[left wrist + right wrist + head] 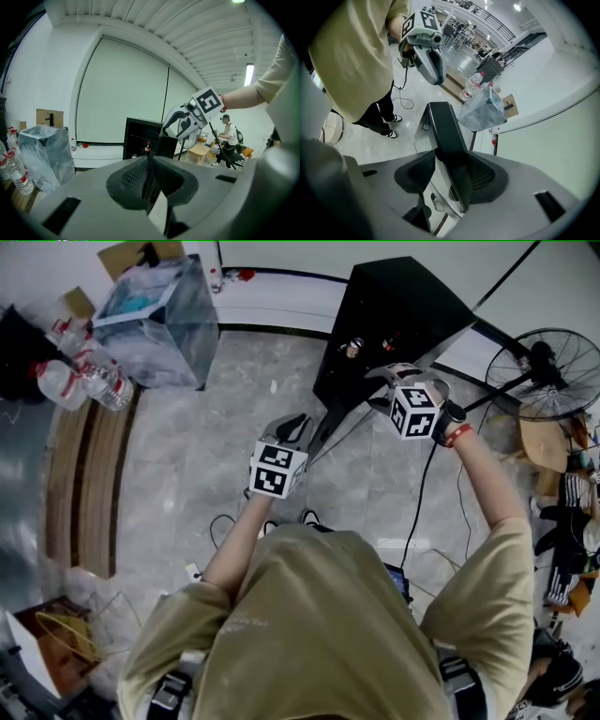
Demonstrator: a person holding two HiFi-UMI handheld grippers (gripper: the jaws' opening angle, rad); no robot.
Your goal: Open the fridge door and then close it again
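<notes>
We're at the fridge now, the small black one on the floor against the wall, and its door is already swung out. From the left gripper view we look straight into the cabinet, with a cola bottle standing on the shelf.

The right gripper is doing the work. It's tipped down over the top edge of the door with its jaws spread on either side of the panel. The door lies against one pad and there's a clear gap at the other, so it's straddling the door rather than clamping it.

The left gripper hangs back near our body, jaws pressed together on nothing. It's pointed toward the fridge and taking no part.

We'd call the opening half done and the closing half just coming up. What's needed next, by our reckoning, is a steady sideways sweep from the right gripper. It should carry that top edge round on its hinge arc toward the cabinet, with the panel kept between the jaws so it can't slip out. Then comes a firm last press so the seal catches.
</notes>
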